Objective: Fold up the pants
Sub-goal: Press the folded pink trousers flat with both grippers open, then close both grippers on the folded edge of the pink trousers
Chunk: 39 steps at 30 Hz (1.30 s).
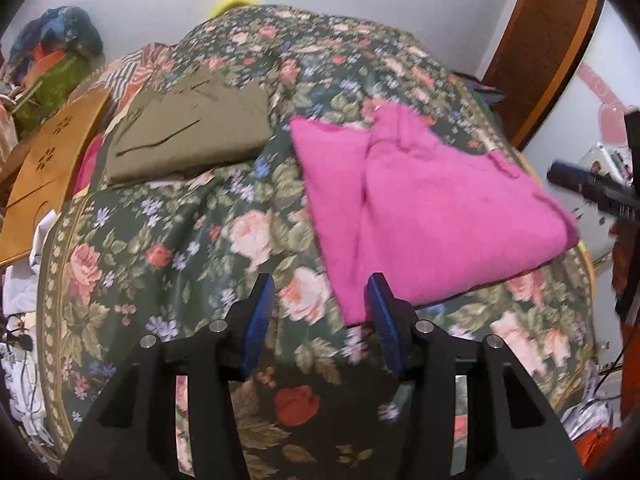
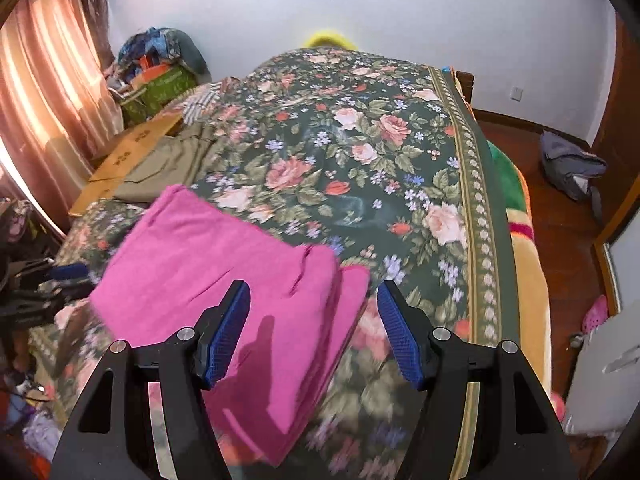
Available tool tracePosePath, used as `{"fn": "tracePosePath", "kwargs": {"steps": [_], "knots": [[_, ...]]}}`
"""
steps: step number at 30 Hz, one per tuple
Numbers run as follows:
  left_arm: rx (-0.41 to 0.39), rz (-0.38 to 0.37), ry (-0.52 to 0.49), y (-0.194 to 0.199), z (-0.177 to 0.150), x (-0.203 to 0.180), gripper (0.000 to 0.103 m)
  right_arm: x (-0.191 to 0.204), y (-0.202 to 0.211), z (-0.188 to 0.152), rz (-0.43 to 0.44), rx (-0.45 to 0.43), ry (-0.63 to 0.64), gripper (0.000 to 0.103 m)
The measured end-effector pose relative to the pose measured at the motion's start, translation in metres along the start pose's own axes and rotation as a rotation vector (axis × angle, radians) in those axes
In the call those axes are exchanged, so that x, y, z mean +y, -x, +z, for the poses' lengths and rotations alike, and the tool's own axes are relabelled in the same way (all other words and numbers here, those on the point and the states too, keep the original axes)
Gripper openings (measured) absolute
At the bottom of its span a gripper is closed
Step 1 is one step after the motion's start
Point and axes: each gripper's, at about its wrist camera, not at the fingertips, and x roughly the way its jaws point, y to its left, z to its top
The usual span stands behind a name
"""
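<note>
The bright pink fleece pants (image 2: pixel 224 264) lie partly folded near the foot edge of the floral-covered bed (image 2: pixel 360 152). Both the left gripper (image 1: pixel 320 304) and right gripper (image 2: pixel 314 312) hover with jaws spread, holding nothing. Judged best: pinch matching corners and fold evenly.

The folded pants (image 1: pixel 424 216) lie on the bedspread (image 1: pixel 200 240) near the foot of the bed. A second folded garment (image 1: pixel 192 132) lies on the bedspread beyond them to the left, apart from them, its left side just beside a cardboard sheet (image 1: pixel 48 168) at the bed's left edge. The left gripper (image 1: pixel 320 312) hangs above the bedspread at the pants' left edge. The right gripper (image 2: pixel 314 320) hangs over the pants' right part.
</note>
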Motion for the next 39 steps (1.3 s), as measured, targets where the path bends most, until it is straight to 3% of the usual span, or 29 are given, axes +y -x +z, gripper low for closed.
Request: {"fn": "tracePosePath", "kwargs": {"steps": [9,14,18,23,27,34,39], "knots": [[0.002,0.056,-0.019,-0.019,-0.004,-0.011,0.049,-0.002,-0.008,-0.046,0.043,0.074,-0.119,0.062],[0.002,0.042,0.025,-0.023,-0.009,0.000,0.049,-0.010,-0.012,-0.057,0.051,0.093,-0.154,0.062],[-0.003,0.068,0.034,-0.012,-0.006,0.009,0.049,-0.004,-0.004,-0.053,0.006,0.083,-0.105,0.062],[-0.052,0.002,0.073,0.008,0.010,0.019,0.049,-0.003,0.012,-0.041,-0.081,0.034,-0.043,0.063],[-0.087,-0.007,0.016,0.012,0.029,0.003,0.055,-0.009,0.018,-0.028,-0.079,-0.008,-0.061,0.063],[-0.087,-0.043,-0.040,-0.016,0.055,-0.023,0.062,-0.006,0.000,-0.015,-0.061,-0.003,-0.066,0.063],[-0.025,-0.061,-0.010,-0.048,0.060,-0.018,0.062,-0.008,-0.022,-0.018,-0.030,0.041,-0.091,0.063]]}}
